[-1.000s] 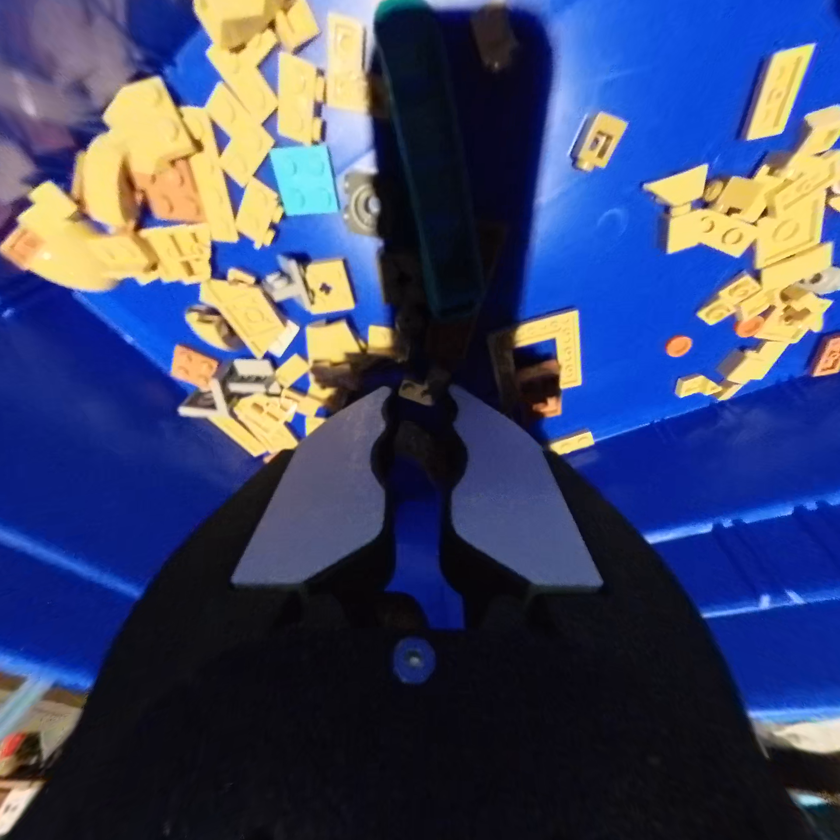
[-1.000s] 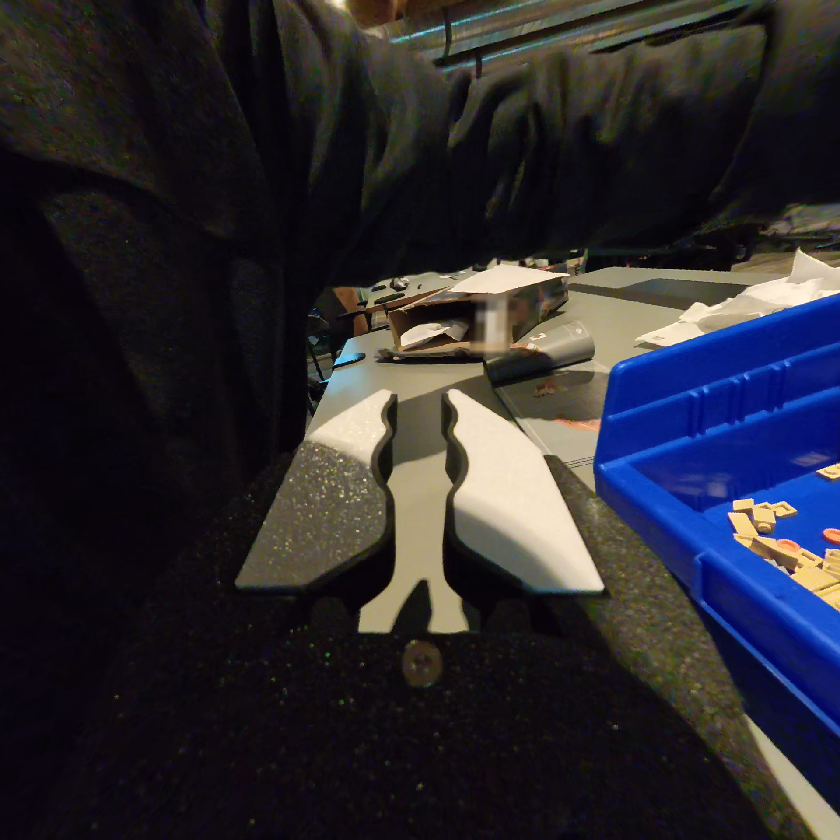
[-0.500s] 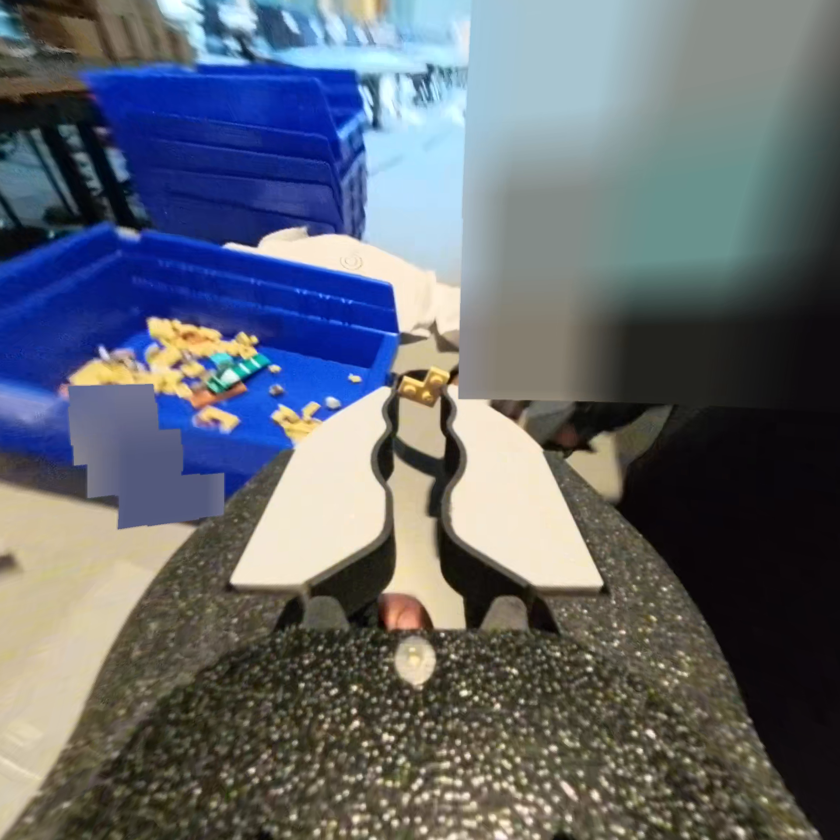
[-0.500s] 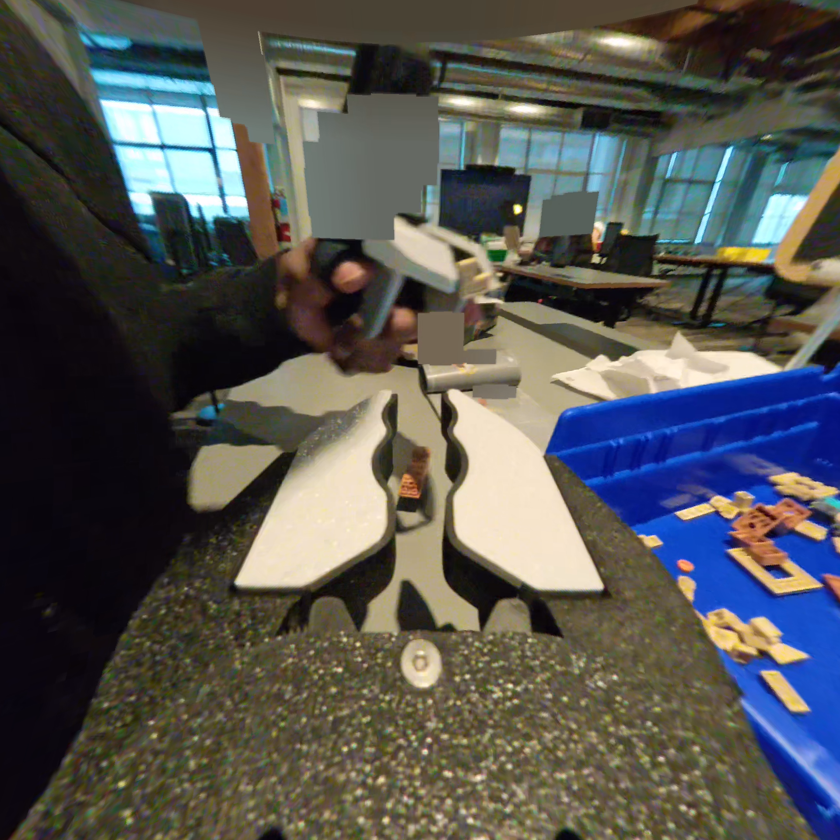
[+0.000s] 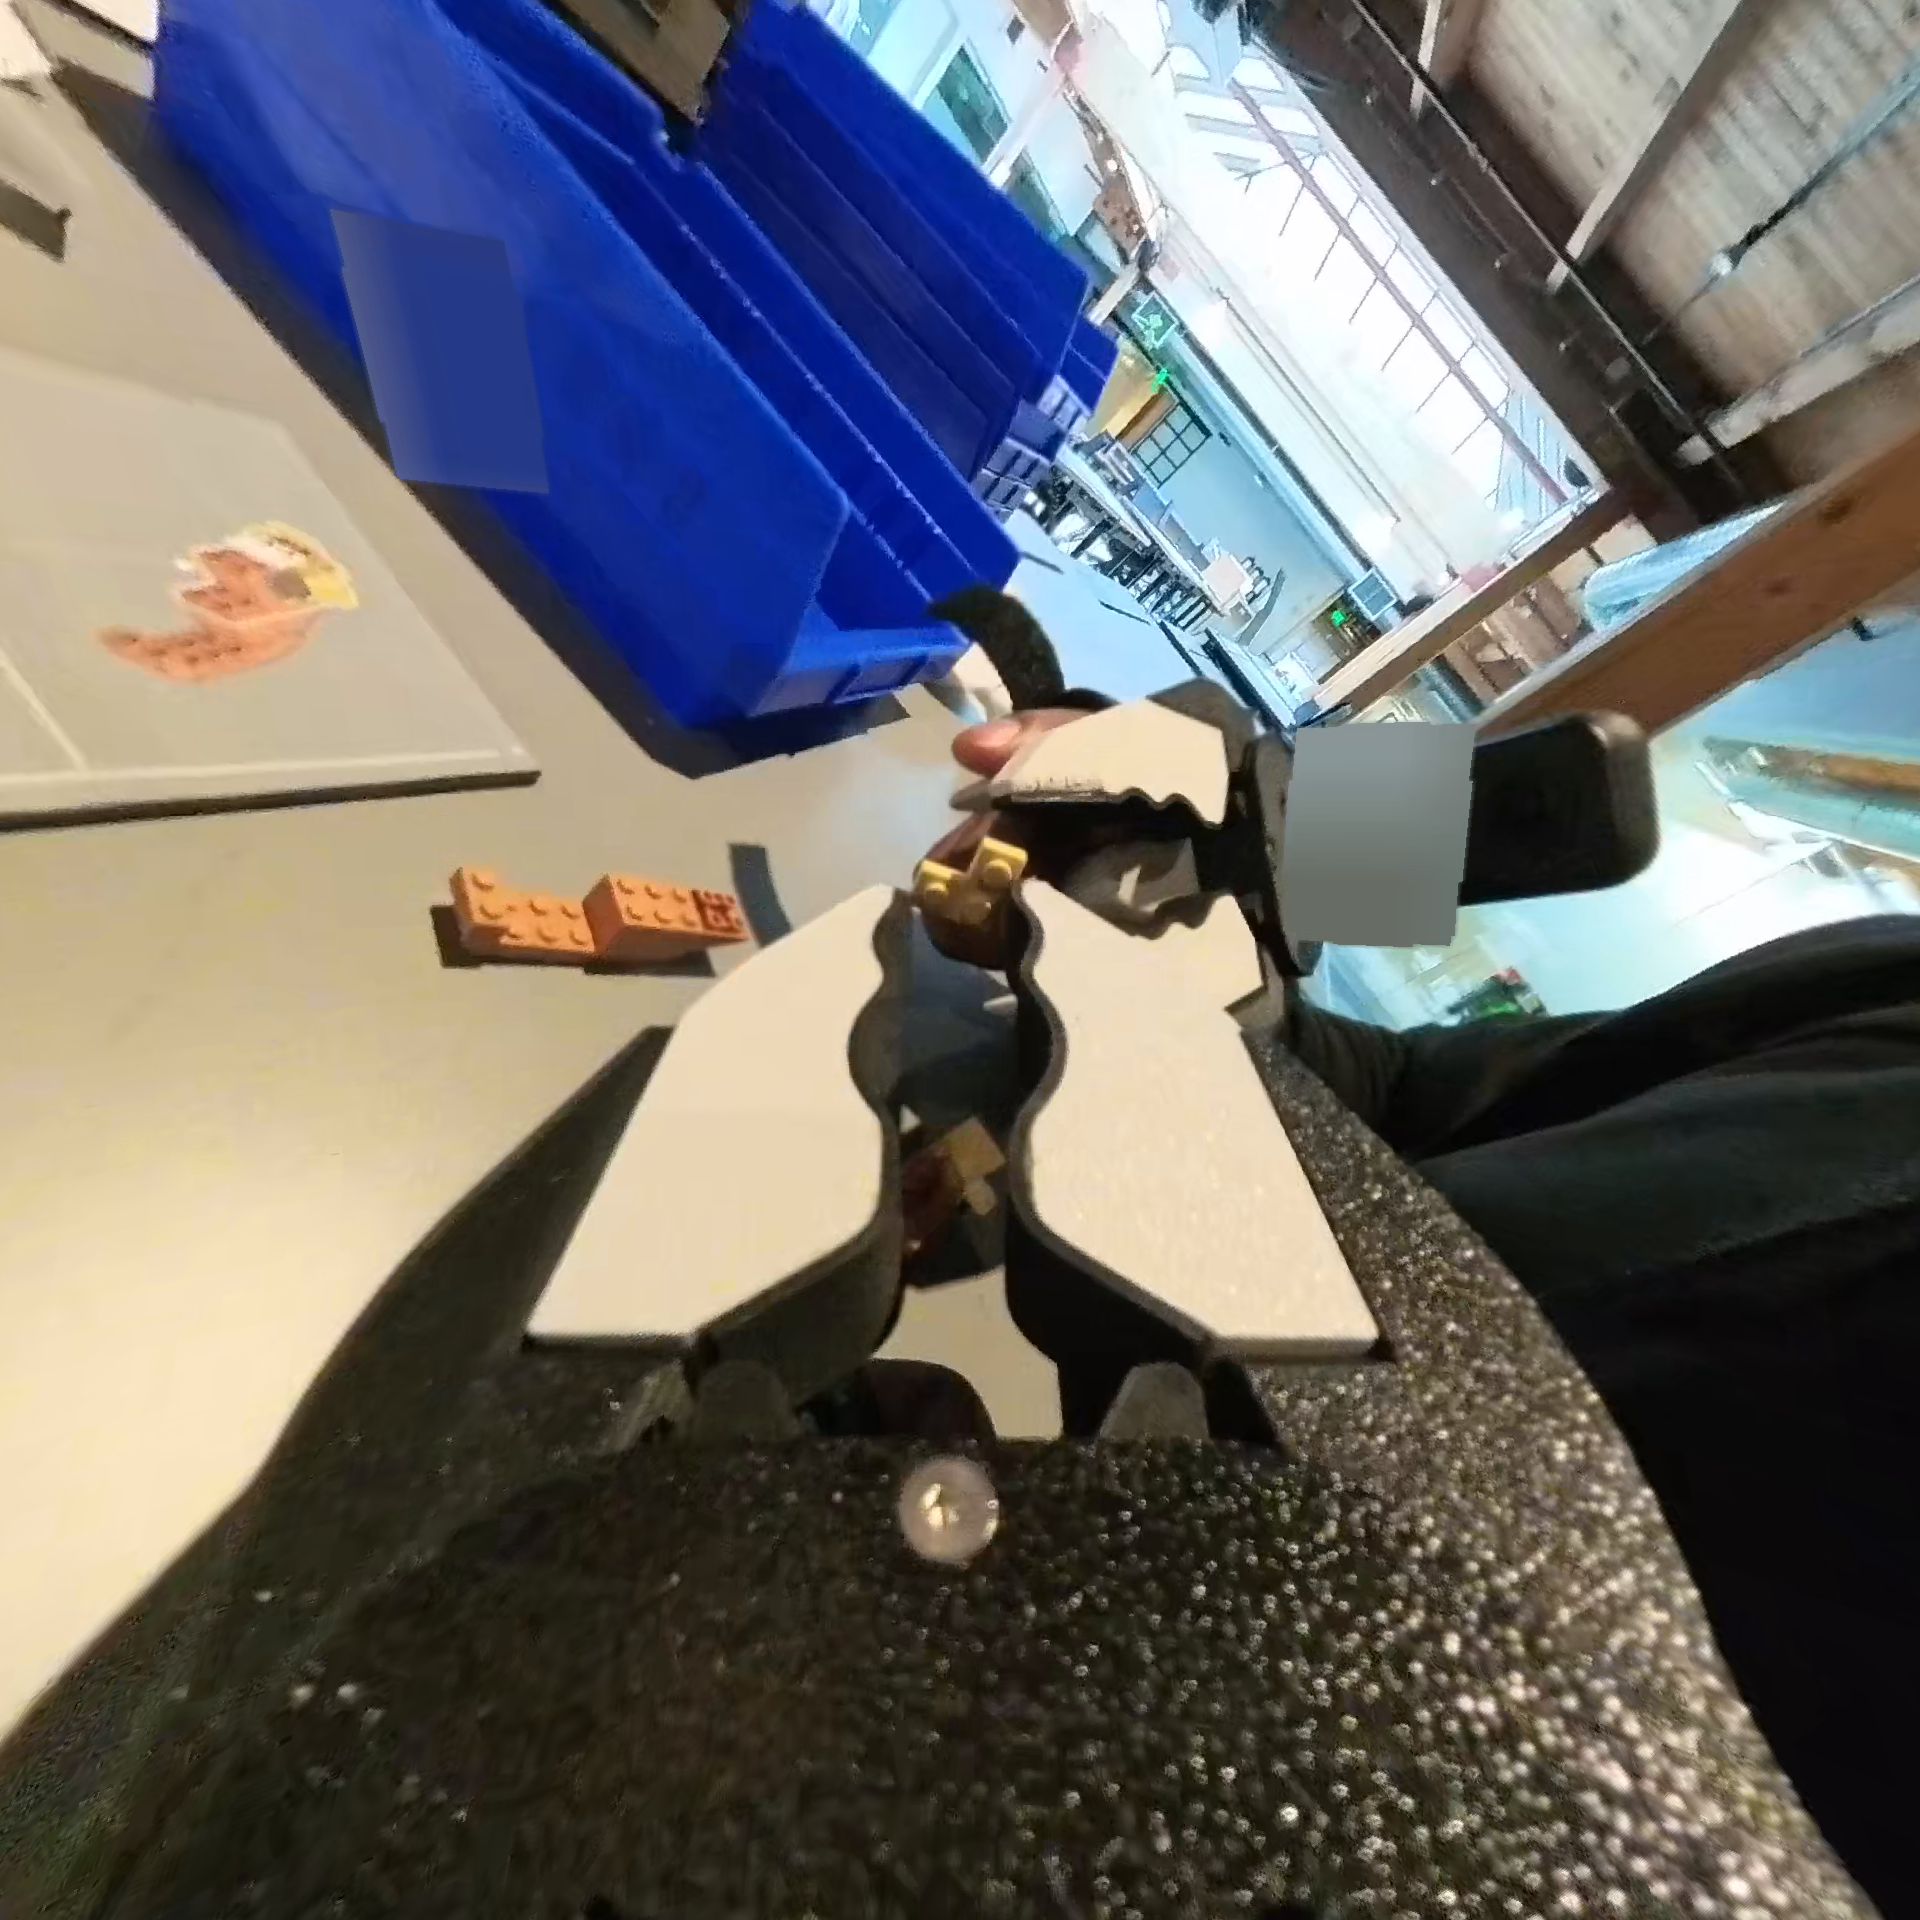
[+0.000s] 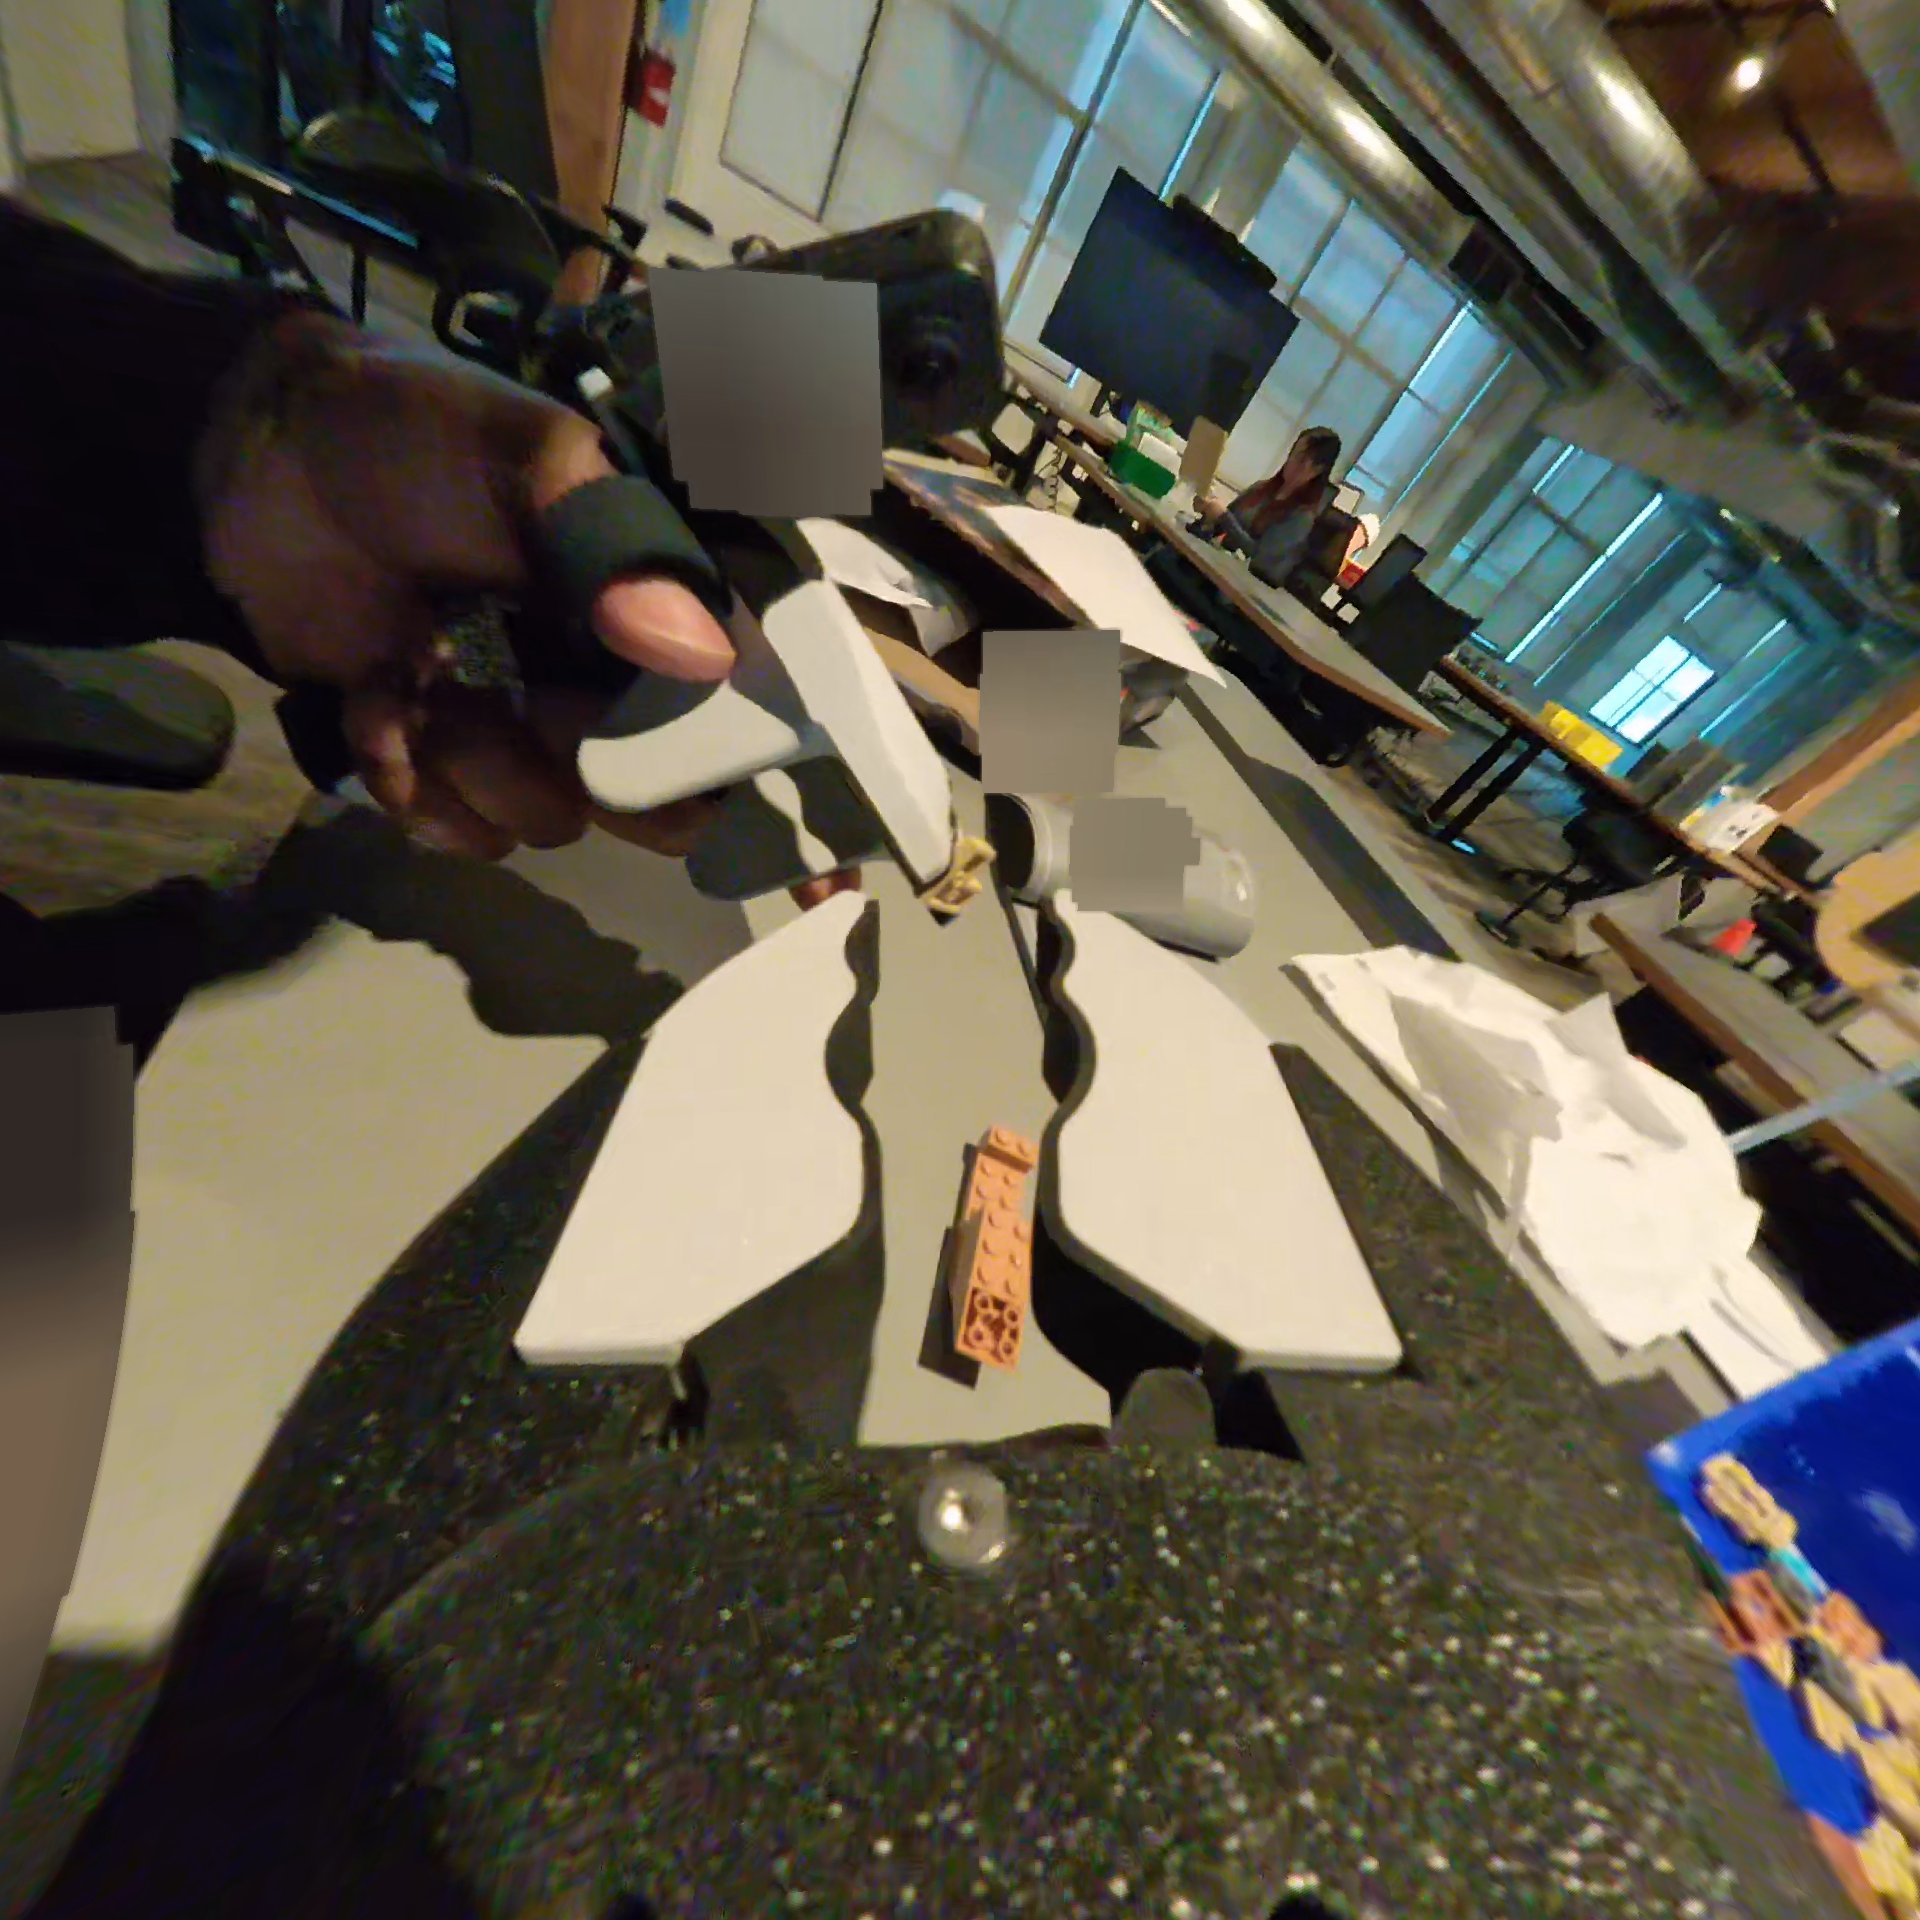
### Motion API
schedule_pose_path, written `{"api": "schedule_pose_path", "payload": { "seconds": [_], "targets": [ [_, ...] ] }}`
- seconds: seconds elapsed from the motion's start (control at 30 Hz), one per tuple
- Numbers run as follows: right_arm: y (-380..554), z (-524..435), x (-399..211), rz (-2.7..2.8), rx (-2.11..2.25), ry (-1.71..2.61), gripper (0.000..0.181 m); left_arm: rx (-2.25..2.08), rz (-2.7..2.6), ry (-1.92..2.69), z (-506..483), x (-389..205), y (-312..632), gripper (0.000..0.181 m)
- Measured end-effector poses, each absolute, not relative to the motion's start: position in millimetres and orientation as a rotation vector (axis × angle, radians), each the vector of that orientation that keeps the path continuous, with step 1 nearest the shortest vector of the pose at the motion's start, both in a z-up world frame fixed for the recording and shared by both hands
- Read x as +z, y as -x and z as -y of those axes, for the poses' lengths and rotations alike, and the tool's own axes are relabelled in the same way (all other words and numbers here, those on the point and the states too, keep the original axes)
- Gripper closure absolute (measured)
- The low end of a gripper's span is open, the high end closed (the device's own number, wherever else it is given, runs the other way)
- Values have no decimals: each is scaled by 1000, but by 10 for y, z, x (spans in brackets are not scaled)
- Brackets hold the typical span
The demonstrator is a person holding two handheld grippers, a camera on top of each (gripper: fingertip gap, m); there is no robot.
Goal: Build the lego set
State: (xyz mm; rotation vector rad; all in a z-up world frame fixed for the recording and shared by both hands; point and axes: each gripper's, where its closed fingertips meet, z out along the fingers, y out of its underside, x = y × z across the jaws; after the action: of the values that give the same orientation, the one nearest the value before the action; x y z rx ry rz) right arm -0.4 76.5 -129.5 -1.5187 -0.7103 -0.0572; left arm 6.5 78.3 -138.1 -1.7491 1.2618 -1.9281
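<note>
Left wrist view shows the left gripper (image 5: pixel 961 902) closed on a small tan L-shaped lego piece (image 5: pixel 969 871), pinched at the very tips of its grey fingers (image 5: pixel 748 1122). Just beyond it the right gripper (image 5: pixel 1039 831) comes in from the right, held in a person's hand (image 5: pixel 1013 740), its tips close to the tan piece; a dark brown part sits between them, though what grips it is unclear. On the grey tabletop (image 5: pixel 208 1091) to the left lies an orange-brown lego assembly of studded bricks (image 5: pixel 592 914), well apart from both grippers. A stack of blue plastic bins (image 5: pixel 644 343) stands behind it.

Right wrist view has the right gripper (image 6: pixel 956 914) with its fingers spread apart and nothing between them. The orange-brown assembly (image 6: pixel 995 1262) lies on the table below the gap. The left gripper (image 6: pixel 951 873), held by a hand (image 6: pixel 416 582), carries the tan piece (image 6: pixel 961 875) just above the right gripper's tips. Crumpled white paper (image 6: pixel 1538 1143) lies to the right, and a blue bin corner (image 6: pixel 1829 1538) holds more pieces.
</note>
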Motion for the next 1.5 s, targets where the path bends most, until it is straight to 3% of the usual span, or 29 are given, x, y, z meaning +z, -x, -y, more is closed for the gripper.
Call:
{"api": "schedule_pose_path", "payload": {
  "seconds": [0.47,1.5],
  "targets": [
    [-86,-930,-1254,781,-174,1418,154,-1741,-1247,1772,-1124,-1707,-95,165],
    [-129,-979,-1417,750,-183,1463,154,-1732,-1307,1836,-1130,-1792,-179,165]
  ]
}}
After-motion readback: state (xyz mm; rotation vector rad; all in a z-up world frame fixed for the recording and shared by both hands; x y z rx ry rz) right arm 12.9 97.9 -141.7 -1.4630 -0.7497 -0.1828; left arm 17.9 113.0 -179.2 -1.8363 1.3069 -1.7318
